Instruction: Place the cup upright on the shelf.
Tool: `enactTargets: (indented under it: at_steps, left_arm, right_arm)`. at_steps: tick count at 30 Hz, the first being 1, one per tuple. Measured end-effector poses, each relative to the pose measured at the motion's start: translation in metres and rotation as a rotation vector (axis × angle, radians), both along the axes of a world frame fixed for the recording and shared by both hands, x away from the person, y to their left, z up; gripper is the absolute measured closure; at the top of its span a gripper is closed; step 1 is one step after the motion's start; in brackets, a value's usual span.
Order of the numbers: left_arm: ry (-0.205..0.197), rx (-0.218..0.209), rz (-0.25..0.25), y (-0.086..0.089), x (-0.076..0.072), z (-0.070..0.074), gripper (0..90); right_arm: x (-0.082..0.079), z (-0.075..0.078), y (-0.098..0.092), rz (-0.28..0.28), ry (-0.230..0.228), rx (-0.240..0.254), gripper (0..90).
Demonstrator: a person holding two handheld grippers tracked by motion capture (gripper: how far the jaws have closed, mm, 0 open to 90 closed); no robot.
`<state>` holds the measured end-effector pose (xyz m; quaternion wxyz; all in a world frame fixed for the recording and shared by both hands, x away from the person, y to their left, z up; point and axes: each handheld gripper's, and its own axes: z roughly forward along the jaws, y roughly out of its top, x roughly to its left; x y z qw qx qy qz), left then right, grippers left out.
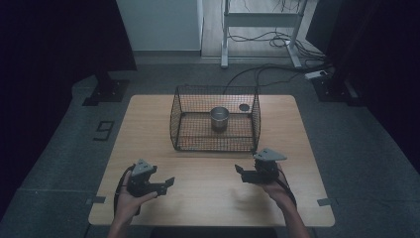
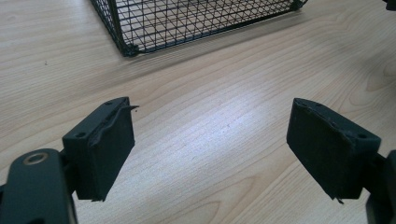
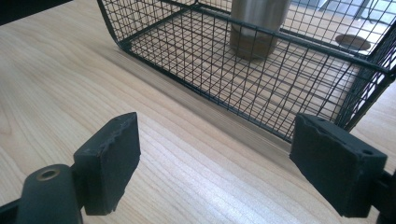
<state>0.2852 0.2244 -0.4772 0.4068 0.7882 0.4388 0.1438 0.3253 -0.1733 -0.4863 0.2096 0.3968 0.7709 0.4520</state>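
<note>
A black wire basket (image 1: 215, 119) sits mid-desk (image 1: 148, 129), at twelve o'clock from both tools, with a grey metal cup (image 1: 219, 119) upright inside. The left tool (image 1: 166, 184) and right tool (image 1: 241, 172) are spread, empty. The right gripper view adds a dark disc (image 3: 352, 42) behind the mesh.

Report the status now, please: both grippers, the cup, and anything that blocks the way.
Left gripper open, holding nothing. Right gripper open, holding nothing. Cup upright inside wire basket. Basket walls surround the cup; top looks open.
</note>
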Motion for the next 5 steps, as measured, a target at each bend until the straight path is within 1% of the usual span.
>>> enactTargets:
  at_steps: [3,5]
  left_arm:
    - [0.002,0.001,-0.001,-0.0004,0.0002,-0.0005,15.5]
    - [0.002,0.001,-0.002,-0.0004,0.0002,-0.0006,15.5]
  right_arm:
    - [0.0001,-0.0008,0.0005,-0.002,0.000,0.005,15.2]
    - [0.0009,-0.0040,0.0015,-0.004,0.009,0.005,15.1]
